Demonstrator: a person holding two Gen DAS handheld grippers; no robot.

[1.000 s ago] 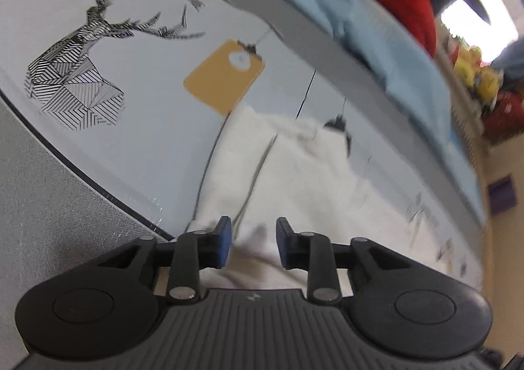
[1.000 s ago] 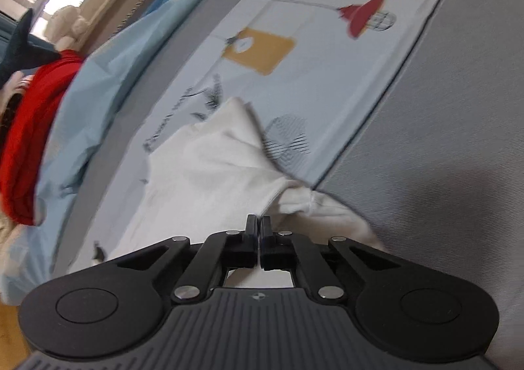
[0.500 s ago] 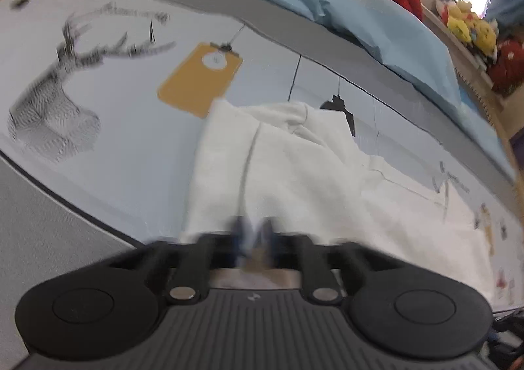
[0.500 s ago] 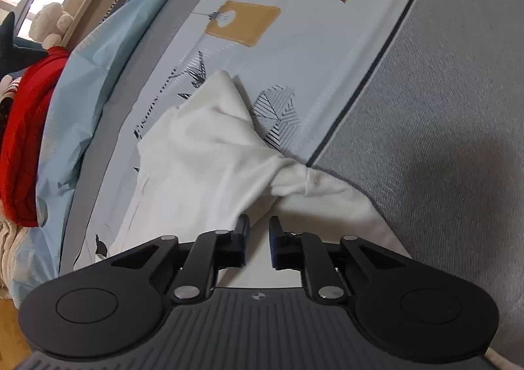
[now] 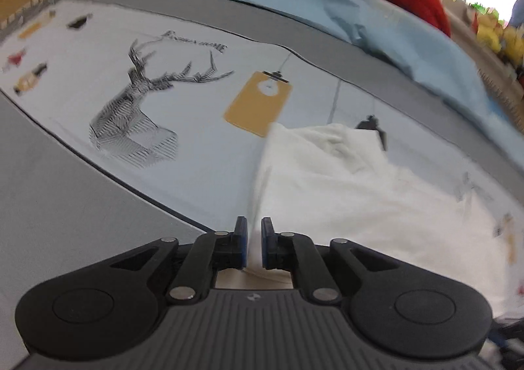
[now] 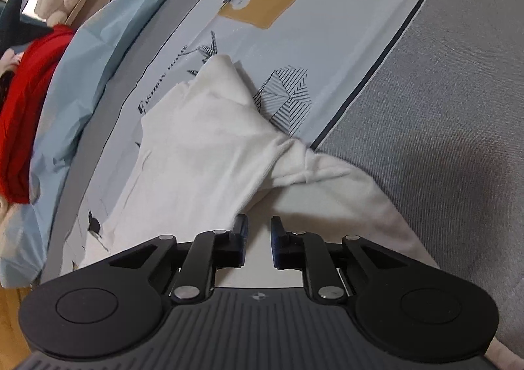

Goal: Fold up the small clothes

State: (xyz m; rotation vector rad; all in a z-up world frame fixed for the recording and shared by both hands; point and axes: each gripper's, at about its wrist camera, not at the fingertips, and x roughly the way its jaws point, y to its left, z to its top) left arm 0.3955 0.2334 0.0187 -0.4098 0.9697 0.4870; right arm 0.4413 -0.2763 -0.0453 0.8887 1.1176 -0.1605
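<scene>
A white garment lies rumpled on a printed sheet, filling the lower right of the left view. The left gripper, spread a second ago, now pinches its near edge. The right gripper, earlier pressed together, has opened and released the cloth, so this fold looks finished.
</scene>
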